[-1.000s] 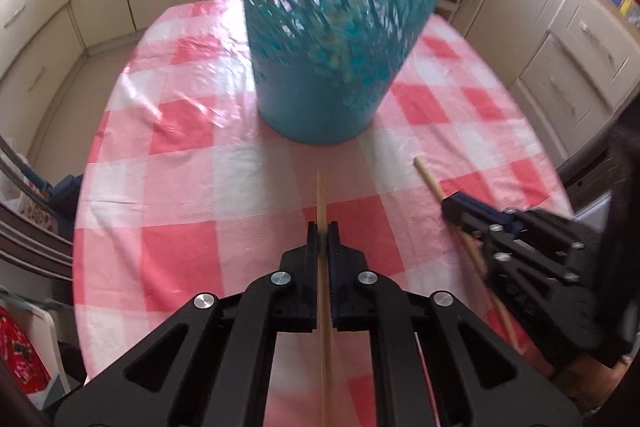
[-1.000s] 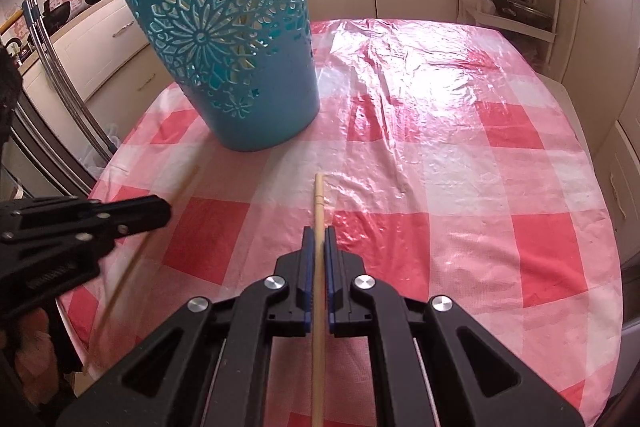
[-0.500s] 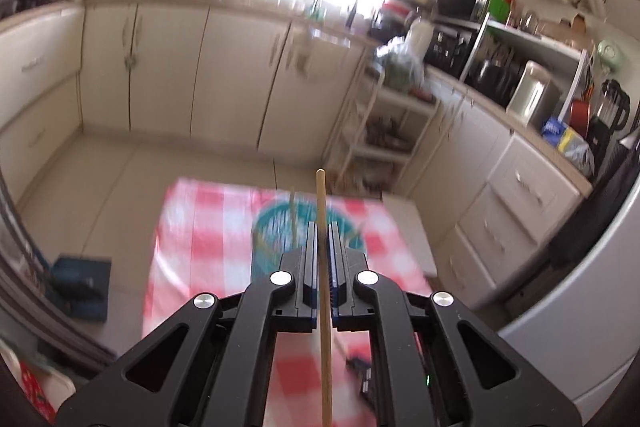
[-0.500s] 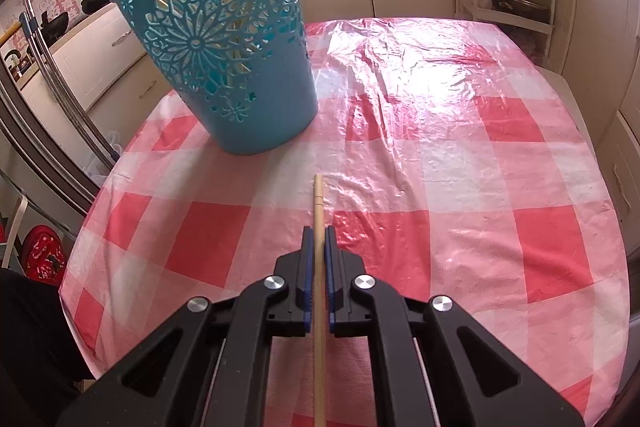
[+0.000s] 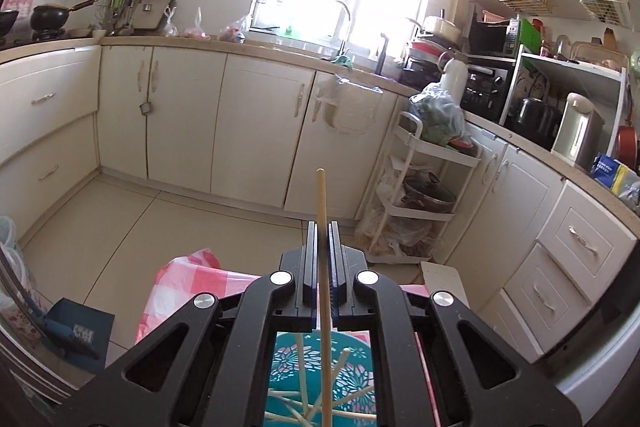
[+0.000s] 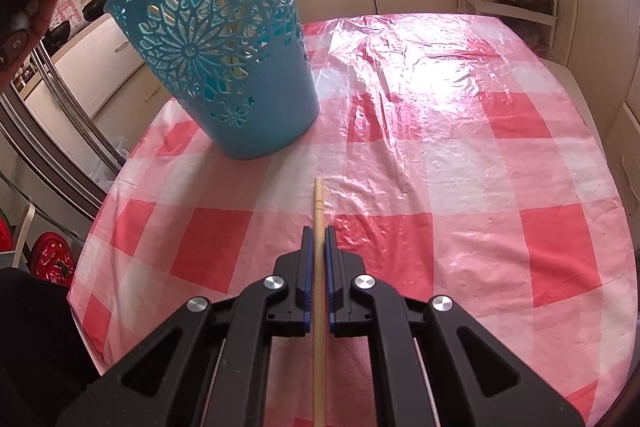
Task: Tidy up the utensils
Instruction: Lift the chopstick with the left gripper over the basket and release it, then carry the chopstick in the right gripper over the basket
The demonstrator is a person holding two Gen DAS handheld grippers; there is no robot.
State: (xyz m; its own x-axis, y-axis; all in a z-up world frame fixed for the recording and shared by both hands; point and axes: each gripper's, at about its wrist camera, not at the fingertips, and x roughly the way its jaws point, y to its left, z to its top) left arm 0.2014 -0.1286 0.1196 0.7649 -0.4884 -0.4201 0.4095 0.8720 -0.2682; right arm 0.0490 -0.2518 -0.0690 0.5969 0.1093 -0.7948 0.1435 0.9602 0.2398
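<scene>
Left tongs (image 5: 321, 231) clenched on chopstick (image 5: 322, 267) above basket (image 5: 320, 383); tilted release could miss rim. Right tongs (image 6: 319, 239) grasping second chopstick (image 6: 319, 267); may slip.

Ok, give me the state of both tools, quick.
Left tool: closed on a wooden chopstick, above the blue basket.
Right tool: closed on another chopstick, over the checkered tablecloth.

left tool (image 5: 320, 241) risen above basket (image 5: 320, 379)
</scene>
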